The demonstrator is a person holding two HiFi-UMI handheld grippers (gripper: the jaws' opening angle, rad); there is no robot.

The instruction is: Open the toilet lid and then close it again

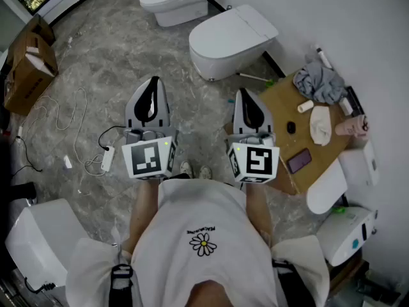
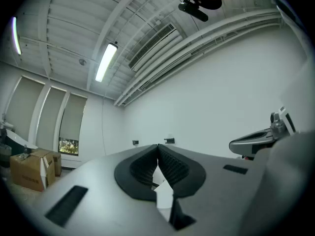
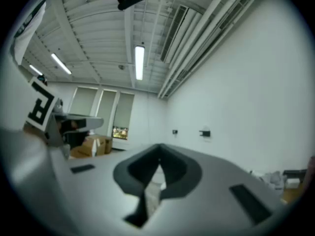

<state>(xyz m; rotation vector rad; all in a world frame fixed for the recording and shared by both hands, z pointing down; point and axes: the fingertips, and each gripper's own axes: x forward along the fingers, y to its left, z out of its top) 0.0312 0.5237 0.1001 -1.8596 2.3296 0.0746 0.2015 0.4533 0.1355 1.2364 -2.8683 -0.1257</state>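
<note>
While the toilet lid (image 1: 238,29) lies flat and shut on its bowl, I hold the left gripper (image 1: 153,82) and the right gripper (image 1: 243,94) side by side above the floor (image 1: 96,62). Each has its jaws pressed fully together with nothing between them.

Location: the toilet (image 1: 214,59) stands at my 1 o'clock, well apart from both grippers.

Handling, as a judgement: the lid looks like a rigid, glossy plastic shell, light to moderate in weight. It probably pivots on hinges at the wall end, toward 2 o'clock. Its smooth surface will likely slip under the pads.

Recommended hold: the front lip at the 8 o'clock end of the lid, farthest from the hinges, either hooked from beneath or pinched across the rim. Lower it under control when closing, since a dropped lid may slam.
</note>
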